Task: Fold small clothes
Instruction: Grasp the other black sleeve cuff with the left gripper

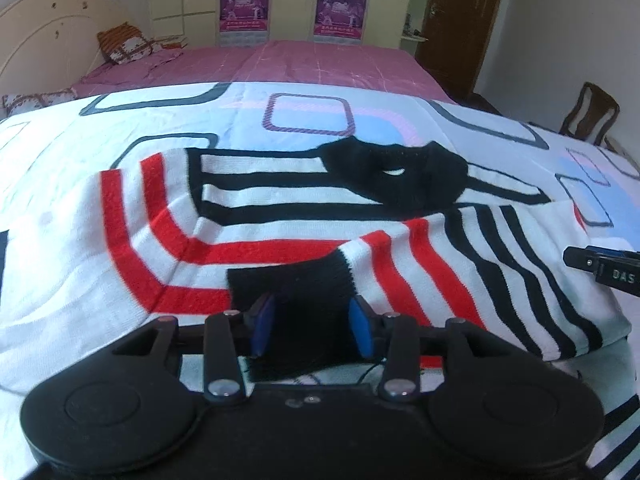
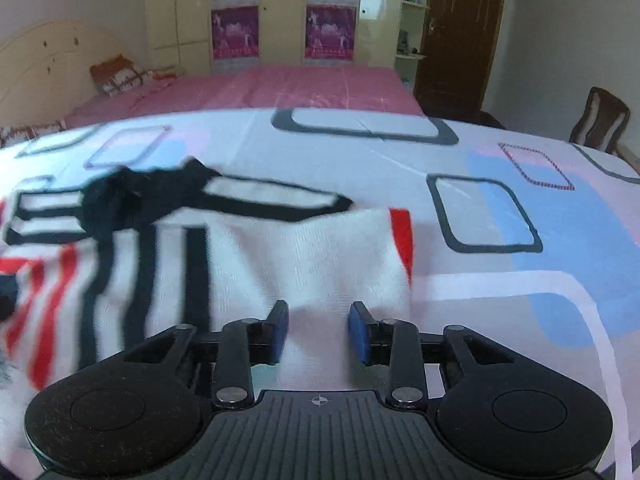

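A white bedsheet printed with grey, blue and pink squares (image 2: 520, 280) carries the white knit sweater with red and black stripes (image 1: 280, 220), partly folded. Left gripper (image 1: 312, 328) straddles its black cuff (image 1: 288, 280), pads apart. Right gripper (image 2: 318, 332) gapes over white fabric.

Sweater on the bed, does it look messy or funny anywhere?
A bit. The sweater lies half-folded, a striped flap skewed across it, and its black collar is bunched up. No tears or stains show.
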A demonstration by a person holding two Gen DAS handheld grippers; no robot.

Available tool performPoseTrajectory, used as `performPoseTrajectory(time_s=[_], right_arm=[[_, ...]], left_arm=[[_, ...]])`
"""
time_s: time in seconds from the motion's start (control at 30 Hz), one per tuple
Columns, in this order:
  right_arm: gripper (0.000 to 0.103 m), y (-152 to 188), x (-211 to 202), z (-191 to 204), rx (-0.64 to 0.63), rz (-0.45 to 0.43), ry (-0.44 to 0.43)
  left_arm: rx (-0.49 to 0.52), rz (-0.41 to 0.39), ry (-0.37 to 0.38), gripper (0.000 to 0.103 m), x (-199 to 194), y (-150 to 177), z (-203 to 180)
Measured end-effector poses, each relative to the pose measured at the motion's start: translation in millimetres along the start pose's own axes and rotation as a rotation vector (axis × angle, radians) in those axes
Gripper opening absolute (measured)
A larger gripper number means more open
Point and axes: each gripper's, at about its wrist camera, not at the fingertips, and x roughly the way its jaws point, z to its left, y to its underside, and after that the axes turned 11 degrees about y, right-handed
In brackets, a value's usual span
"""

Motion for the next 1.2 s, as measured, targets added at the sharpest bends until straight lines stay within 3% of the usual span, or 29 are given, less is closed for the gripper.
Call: performPoseTrajectory(time_s=[0.17,0.27,0.37,0.67,0.7,0.73,0.77,0.97,1.2], right_arm=[[0.034,4,-18,38,-0.024,0.0,-0.095],[0.034,13,-10,65,-0.085,0.051,-0.088],[0.034,15,-8,74,-0.095,0.043,-0.058],[0.036,0,-28,115,-0.067,0.028,-0.149],[0.043,-1,-31,120,-0.068,0.027,-0.154],[0.056,-1,-33,123,-0.067,0.021,-0.151],[0.061,-1,-35,127,-0.065,0.008,-0.146],[0.061,-4,-38,146,-0.062,-0.019,-0.136],[0.061,5,-32,164,-0.075,0.005,-0.12]], left_arm=[[-0.027,-0.001,-0.02,0.049,-17,4,9],[-0.035,-0.011,-0.039,0.057,-31,6,18],[-0.041,-0.033,-0.065,0.062,-48,7,30],[-0.115,-0.05,-0.138,0.067,-83,17,85],[-0.126,-0.054,-0.152,0.068,-88,20,94],[-0.141,-0.056,-0.166,0.069,-93,22,102],[-0.157,-0.058,-0.175,0.069,-98,25,111],[-0.31,-0.067,-0.249,0.069,-127,47,175],[-0.56,-0.111,-0.314,0.069,-161,76,250]])
